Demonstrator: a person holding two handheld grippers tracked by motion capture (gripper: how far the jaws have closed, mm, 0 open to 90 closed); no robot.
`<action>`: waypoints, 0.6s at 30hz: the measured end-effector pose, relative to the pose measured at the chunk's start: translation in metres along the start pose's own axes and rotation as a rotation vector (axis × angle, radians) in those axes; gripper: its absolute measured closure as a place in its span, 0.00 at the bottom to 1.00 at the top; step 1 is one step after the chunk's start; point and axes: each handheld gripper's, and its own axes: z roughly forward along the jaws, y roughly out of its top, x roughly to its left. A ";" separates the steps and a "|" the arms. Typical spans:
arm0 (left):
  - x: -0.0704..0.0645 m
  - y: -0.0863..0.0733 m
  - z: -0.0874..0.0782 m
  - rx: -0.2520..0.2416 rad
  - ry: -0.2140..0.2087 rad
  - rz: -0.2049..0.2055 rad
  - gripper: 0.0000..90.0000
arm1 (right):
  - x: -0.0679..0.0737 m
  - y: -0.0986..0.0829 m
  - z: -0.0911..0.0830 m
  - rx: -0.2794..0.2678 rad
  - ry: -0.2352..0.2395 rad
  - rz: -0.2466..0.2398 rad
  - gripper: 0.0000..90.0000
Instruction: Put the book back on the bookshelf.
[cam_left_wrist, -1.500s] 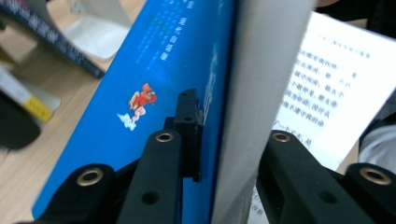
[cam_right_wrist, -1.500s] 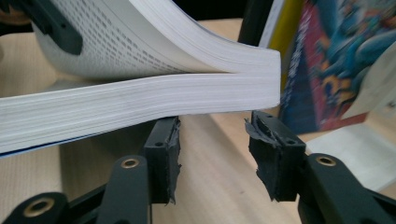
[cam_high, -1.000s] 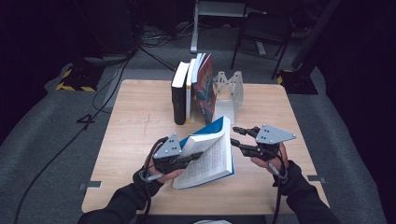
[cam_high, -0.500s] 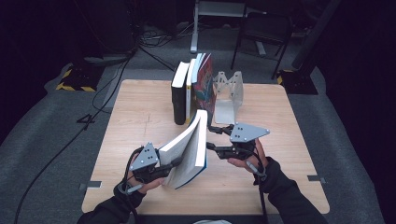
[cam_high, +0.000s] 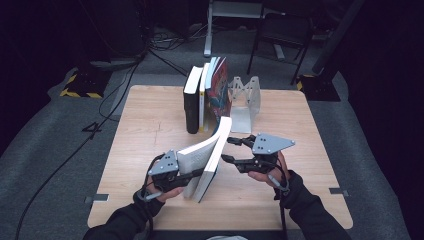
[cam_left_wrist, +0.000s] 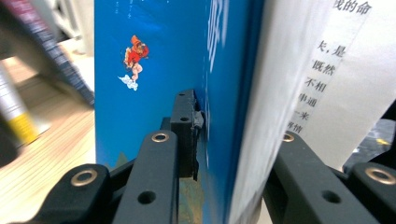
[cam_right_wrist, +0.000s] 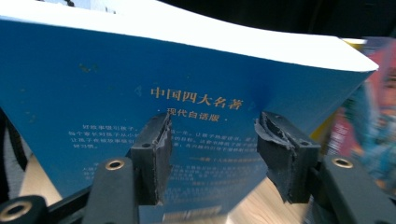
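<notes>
On the wooden table my left gripper clamps the blue book upright, right gripper spread beside its cover, shelving among the standing books still ahead.

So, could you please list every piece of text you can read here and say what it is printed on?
"中国四大名著" in gold on the blue paperback book's back cover.
"现代白话版" just beneath it.
The small white paragraph lower on that cover is too blurred to read.
The book's open white page shows partial columns: "的命", "夫,是", "既然", "不相".

A dark studio — black surrounds, floor cables (hazard-taped), lone wooden table.
</notes>
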 end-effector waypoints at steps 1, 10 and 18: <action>0.001 0.003 0.008 -0.003 -0.017 0.003 0.82 | 0.000 0.000 -0.005 0.001 -0.014 -0.002 0.49; 0.004 0.021 0.047 -0.008 -0.069 0.037 0.81 | -0.008 -0.011 -0.041 0.008 -0.130 0.002 0.48; 0.002 0.022 0.043 0.006 -0.031 0.069 0.74 | -0.008 -0.016 -0.044 0.005 -0.162 0.018 0.45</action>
